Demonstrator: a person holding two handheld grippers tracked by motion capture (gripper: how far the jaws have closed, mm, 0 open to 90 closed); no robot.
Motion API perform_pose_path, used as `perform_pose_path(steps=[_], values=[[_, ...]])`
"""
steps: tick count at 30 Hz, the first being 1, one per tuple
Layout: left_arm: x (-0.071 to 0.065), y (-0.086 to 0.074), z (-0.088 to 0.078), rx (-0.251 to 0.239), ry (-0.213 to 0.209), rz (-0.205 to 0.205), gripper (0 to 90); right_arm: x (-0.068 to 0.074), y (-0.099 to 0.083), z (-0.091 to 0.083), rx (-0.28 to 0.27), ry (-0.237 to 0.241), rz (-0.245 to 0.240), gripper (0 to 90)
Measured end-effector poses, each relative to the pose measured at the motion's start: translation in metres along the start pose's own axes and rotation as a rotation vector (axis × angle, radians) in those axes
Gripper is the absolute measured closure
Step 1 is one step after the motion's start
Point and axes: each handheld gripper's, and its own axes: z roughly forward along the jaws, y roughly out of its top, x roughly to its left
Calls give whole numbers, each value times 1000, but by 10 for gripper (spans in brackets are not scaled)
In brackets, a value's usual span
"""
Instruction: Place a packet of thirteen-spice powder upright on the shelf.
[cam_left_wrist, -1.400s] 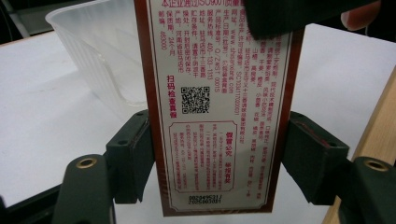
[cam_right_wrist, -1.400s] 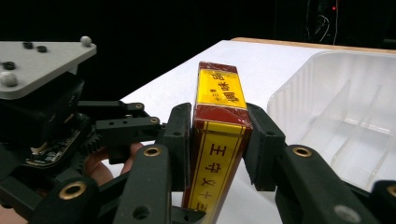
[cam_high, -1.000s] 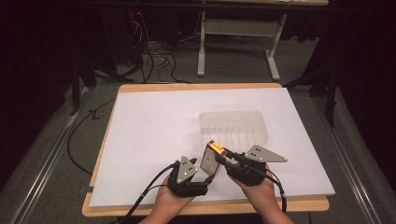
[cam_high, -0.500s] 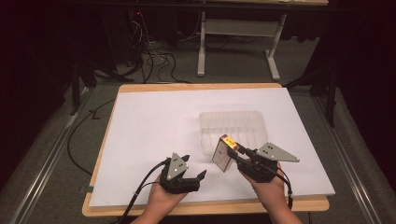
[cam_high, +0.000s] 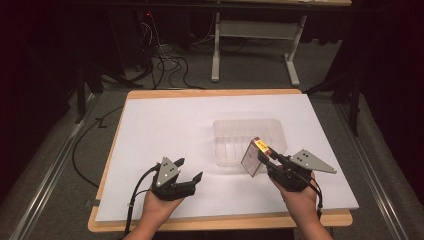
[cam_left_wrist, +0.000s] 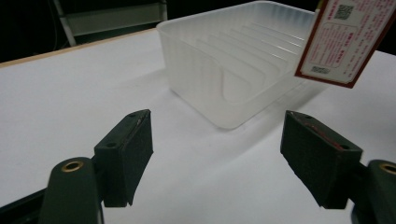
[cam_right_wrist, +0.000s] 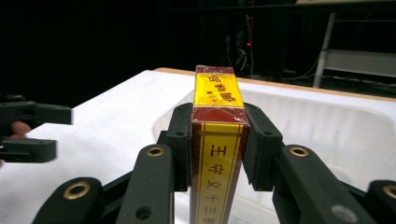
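My right gripper (cam_high: 266, 156) is shut on a flat red and yellow box (cam_right_wrist: 217, 140) with a white printed face (cam_high: 251, 160). The box hangs in the air just in front of the near right side of a clear plastic tray (cam_high: 247, 137) with ribbed dividers. In the left gripper view the box (cam_left_wrist: 343, 39) shows at the upper right, beside the tray (cam_left_wrist: 224, 70). My left gripper (cam_high: 187, 172) stands open over the white sheet to the left of the tray, with nothing between its pads (cam_left_wrist: 133, 154).
A white sheet (cam_high: 165, 130) covers a wooden board (cam_high: 220, 220) on the table. The other gripper (cam_right_wrist: 30, 128) shows at the left edge of the right gripper view. Cables (cam_high: 165, 65) and a white stand (cam_high: 255, 45) lie on the floor beyond the board.
The two hands have moved apart. My left gripper let go of the box and swung left, open. My right gripper carried the box to the right, toward the tray's near corner.
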Motion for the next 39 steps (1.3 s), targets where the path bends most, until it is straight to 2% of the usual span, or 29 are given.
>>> perform_pose_path(steps=[9,16,24,29,39], values=[[24,0,-8,19,68,-4,260,-20,3,-11,-28,-79,7,685],[34,-2,-11,22,84,-23,259,-33,5,-18,-43,-142,9,685],[38,-3,-12,24,83,-32,260,-45,7,-19,-56,-203,29,686],[35,-4,-9,33,75,-5,261,-49,13,-17,-70,-239,42,686],[32,-4,-8,29,58,7,264,-59,28,-1,-50,-316,32,686]])
